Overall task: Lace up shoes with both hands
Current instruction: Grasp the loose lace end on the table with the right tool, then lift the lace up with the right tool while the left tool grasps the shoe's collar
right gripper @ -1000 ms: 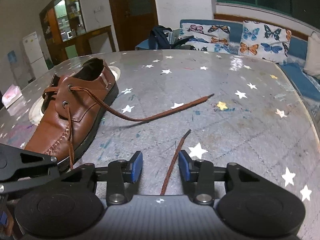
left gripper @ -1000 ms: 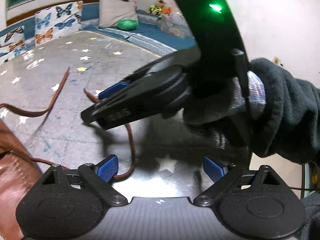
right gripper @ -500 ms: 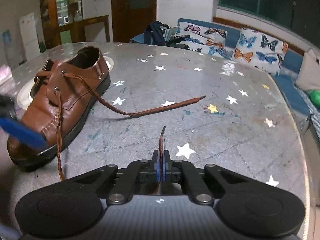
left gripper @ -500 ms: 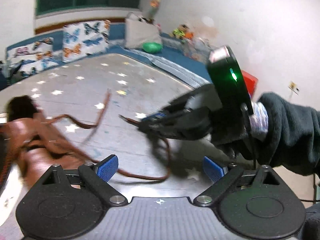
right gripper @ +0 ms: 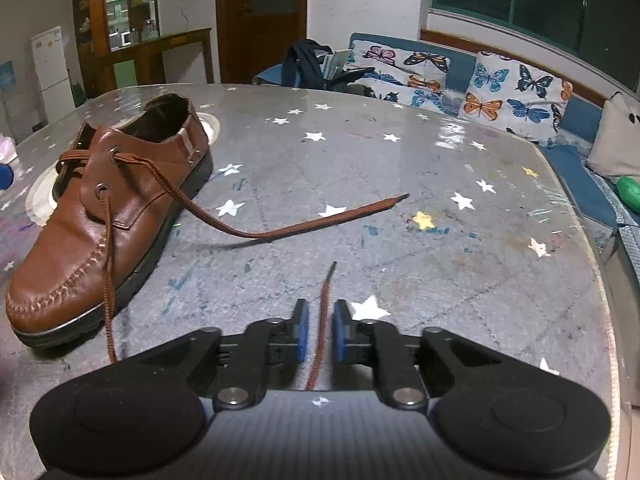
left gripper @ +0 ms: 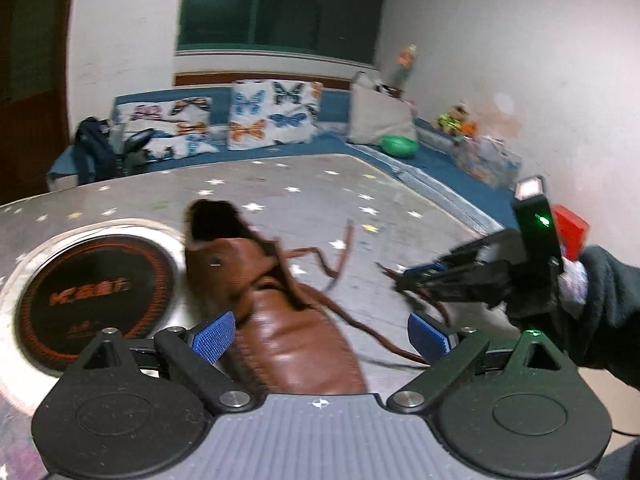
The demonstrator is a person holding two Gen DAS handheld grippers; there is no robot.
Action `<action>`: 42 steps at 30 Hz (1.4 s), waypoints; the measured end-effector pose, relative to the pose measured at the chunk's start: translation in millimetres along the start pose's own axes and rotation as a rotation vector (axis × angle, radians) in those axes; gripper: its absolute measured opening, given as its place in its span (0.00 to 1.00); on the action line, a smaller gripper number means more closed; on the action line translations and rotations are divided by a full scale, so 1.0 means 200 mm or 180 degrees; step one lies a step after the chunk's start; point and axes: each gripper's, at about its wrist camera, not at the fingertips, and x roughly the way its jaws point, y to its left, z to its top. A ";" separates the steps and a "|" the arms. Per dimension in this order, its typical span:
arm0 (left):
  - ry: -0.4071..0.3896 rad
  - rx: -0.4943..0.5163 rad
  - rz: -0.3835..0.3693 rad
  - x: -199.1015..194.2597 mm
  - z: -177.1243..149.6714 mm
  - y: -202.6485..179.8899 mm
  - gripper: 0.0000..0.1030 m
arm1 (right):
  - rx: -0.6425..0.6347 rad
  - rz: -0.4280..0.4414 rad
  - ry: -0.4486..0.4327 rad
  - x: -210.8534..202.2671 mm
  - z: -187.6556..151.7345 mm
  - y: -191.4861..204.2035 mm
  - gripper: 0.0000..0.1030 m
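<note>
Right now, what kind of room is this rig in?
Likely a home living-dining room: a sofa with butterfly cushions, a fridge beyond, and a star-patterned table.

A brown lace end (right gripper: pixel 320 332) lies between the slightly parted fingers (right gripper: pixel 301 332), touching neither; the brown shoe (right gripper: pixel 100 220) sits ahead-left on the worktop (right gripper: pixel 400 280).

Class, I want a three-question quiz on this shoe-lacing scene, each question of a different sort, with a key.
1. True or false: the shoe lies on its side on the table.
2. What colour is the lace? A brown, B white, C black.
3. Fill in: between the right gripper's fingers runs one end of the ____.
Key: 1 false, it stands upright on its sole; 2 A; 3 lace.
</note>
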 end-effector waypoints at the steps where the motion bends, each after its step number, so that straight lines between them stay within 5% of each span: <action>1: 0.0000 -0.0032 0.0055 -0.01 0.00 0.02 0.92 | -0.0063 -0.0011 -0.0004 0.00 0.00 0.02 0.02; 14: 0.0183 -0.0252 0.0771 0.01 -0.05 0.23 0.97 | -0.0856 -0.0710 -0.0832 -0.32 0.17 0.08 0.02; 28: 0.0425 -0.0358 0.1022 0.08 -0.09 0.31 0.99 | -0.1976 -0.1746 -0.1617 -0.60 0.34 0.20 0.02; 42: 0.0602 -0.0317 0.1180 0.12 -0.11 0.33 1.00 | -0.2426 -0.2477 -0.1854 -0.59 0.36 0.24 0.01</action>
